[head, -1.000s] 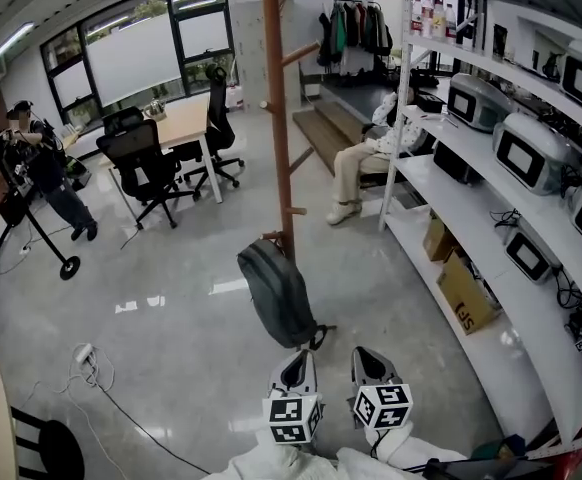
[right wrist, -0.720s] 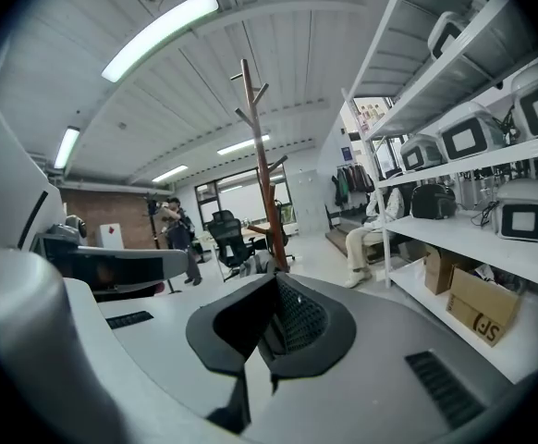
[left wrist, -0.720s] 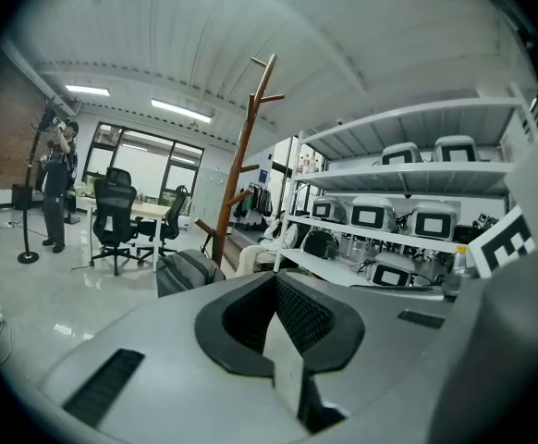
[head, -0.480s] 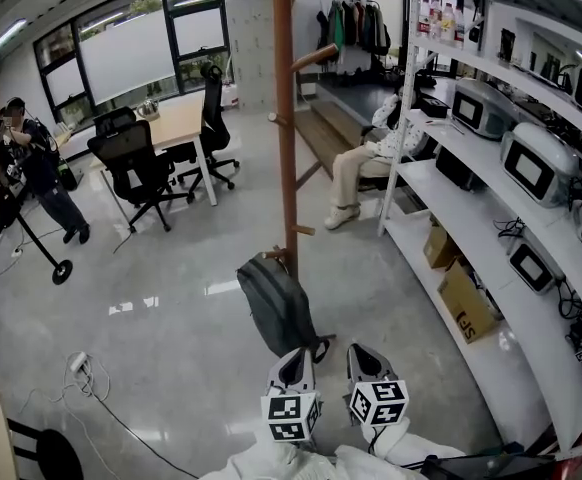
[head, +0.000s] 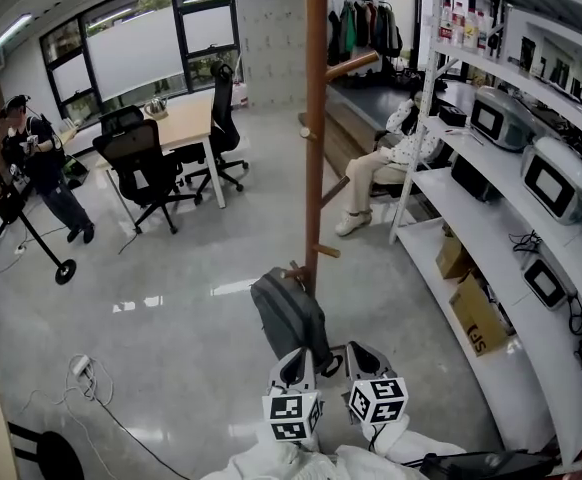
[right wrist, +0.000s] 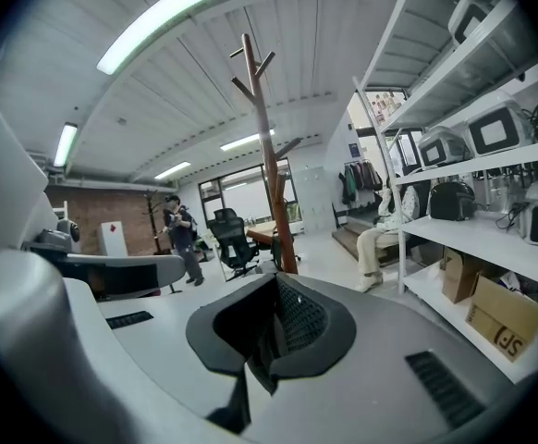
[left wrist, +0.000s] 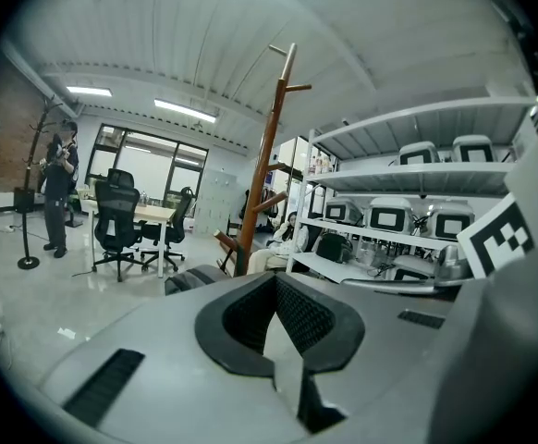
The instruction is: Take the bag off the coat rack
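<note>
A standing person (head: 43, 163) in dark clothes was seen at the far left of the glossy grey floor (head: 171, 318), beside a black stand (head: 33, 236). Further right, black office chairs (head: 141, 163) were drawn up to a light wooden worktop (head: 186, 118).

The brown wooden coat rack (head: 316, 118) was planted near the middle of the floor. The dark grey backpack (head: 291, 313) was found low on the rack, with its top against a short peg (head: 298, 268) on the left side of the pole near its foot. Whether its lower end rested on the floor could not be told.

Close under the backpack's lower end, the left gripper (head: 296, 360) was held with its jaws pressed together and nothing between them. Just beside it, the right gripper (head: 358, 354) was likewise closed on nothing, and its jaws were pointed towards the rack.

To the right of the pole, a seated person (head: 383, 163) in light clothes was placed at the end of the white shelving (head: 441, 203). Grey appliances (head: 556, 178) were lined along the shelves, and cardboard boxes (head: 476, 318) were kept on the lowest shelf.
</note>
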A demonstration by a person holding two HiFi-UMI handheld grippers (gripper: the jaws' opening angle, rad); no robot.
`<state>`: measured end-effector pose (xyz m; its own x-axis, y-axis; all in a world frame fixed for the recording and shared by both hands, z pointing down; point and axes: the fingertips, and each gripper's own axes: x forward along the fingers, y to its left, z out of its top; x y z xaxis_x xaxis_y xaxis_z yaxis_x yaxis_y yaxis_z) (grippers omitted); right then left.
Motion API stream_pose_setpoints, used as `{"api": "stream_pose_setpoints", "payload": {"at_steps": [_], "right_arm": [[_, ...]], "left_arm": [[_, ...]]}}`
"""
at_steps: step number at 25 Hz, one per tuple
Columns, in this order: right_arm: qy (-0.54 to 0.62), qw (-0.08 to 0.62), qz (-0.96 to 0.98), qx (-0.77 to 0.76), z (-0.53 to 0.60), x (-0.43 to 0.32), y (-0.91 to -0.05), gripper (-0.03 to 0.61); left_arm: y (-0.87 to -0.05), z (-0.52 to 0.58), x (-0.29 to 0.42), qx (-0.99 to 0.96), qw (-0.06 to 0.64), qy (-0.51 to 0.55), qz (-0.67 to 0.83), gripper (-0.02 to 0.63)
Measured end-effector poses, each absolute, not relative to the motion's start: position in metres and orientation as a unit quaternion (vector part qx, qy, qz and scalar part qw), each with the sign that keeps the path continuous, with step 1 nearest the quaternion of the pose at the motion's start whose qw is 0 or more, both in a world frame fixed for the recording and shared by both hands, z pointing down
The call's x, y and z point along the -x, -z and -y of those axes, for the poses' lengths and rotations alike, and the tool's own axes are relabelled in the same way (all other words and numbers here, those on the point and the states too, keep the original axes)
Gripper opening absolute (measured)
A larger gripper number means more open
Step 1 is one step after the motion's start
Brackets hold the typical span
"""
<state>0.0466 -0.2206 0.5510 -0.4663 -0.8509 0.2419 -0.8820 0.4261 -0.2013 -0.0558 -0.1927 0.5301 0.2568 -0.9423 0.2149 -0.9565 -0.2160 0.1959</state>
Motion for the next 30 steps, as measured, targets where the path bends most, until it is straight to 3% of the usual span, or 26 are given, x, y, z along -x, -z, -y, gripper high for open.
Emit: {"api": "stream_pose_setpoints", "payload": {"at_steps": [22, 30], "right_arm": [[-0.148, 0.065, 0.853, -0.497, 0.277, -0.022, -0.545, 0.011], [-0.159, 0.07, 0.839, -0.516, 0.283, -0.055, -0.55, 0.011]], "left_arm": [[-0.538, 0.264, 0.071, -0.776, 0.164, -0.009, 0.609, 0.002], [-0.549, 0.293, 0.068, -0.766, 0.169, -0.011, 0.62, 0.003]]}}
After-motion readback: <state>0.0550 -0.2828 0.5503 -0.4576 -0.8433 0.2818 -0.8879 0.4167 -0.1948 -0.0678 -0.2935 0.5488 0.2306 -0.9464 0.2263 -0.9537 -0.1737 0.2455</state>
